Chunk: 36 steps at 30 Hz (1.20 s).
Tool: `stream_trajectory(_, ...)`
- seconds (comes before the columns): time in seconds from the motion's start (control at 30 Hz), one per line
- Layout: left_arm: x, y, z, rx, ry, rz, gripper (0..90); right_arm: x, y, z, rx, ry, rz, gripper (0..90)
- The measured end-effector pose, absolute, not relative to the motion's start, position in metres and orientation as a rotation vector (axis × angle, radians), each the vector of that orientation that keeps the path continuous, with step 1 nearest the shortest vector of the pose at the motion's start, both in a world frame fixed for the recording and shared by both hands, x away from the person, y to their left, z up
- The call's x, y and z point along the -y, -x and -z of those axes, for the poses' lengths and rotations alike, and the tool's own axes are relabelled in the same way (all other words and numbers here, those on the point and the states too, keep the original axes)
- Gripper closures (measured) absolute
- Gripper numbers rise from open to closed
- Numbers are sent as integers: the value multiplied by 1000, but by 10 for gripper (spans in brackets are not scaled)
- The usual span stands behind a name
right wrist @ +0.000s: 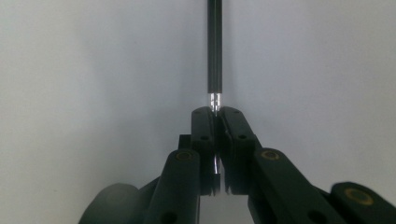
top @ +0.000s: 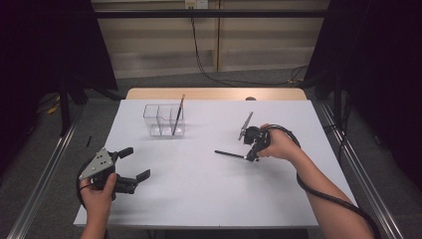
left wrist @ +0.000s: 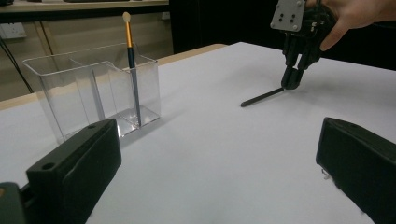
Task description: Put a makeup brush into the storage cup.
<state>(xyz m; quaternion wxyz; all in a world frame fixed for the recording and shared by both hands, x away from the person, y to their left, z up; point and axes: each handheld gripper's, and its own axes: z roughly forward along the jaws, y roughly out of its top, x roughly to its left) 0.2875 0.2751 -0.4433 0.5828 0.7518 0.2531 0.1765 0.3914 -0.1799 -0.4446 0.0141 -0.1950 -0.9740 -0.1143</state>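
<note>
Nearest me, my left hand [top: 97, 195] grips the left gripper [top: 134, 164] low over the white table top [top: 199, 189], well short of the clear plastic three-compartment organiser [top: 164, 120] and to its left. The forearm comes straight up from the bottom edge of the high view, and the grey three-cornered plate faces upward. Its two black jaws stand wide apart with nothing between them; in the left gripper view they frame bare table.

Farther in, to the right of the organiser and nearer me than it, my right hand [top: 276, 144] curls over the right gripper [top: 251, 158], wrist bent so the jaws point down at the table. They are closed together on the silver-banded end of a slim black brush handle [top: 230, 154], which lies flat on the table and reaches from the jaw tips toward the organiser side.

Farthest, a brush with a gold ferrule and a dark handle [top: 178, 115] leans upright in the organiser's right-hand compartment, pale tip uppermost.

I can read no writing or labels on anything.
</note>
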Motion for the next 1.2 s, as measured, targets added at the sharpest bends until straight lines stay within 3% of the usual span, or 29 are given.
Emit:
stream_trajectory(0.53, -272, -287, 444, -591, -1762, -401, 1, 167, -377, 438, 3038, 529, 371, 846)
stream_trajectory(1.2, -272, -289, 446, -594, -1762, -393, 0, 168, -392, 451, 3044, 575, 312, 803)
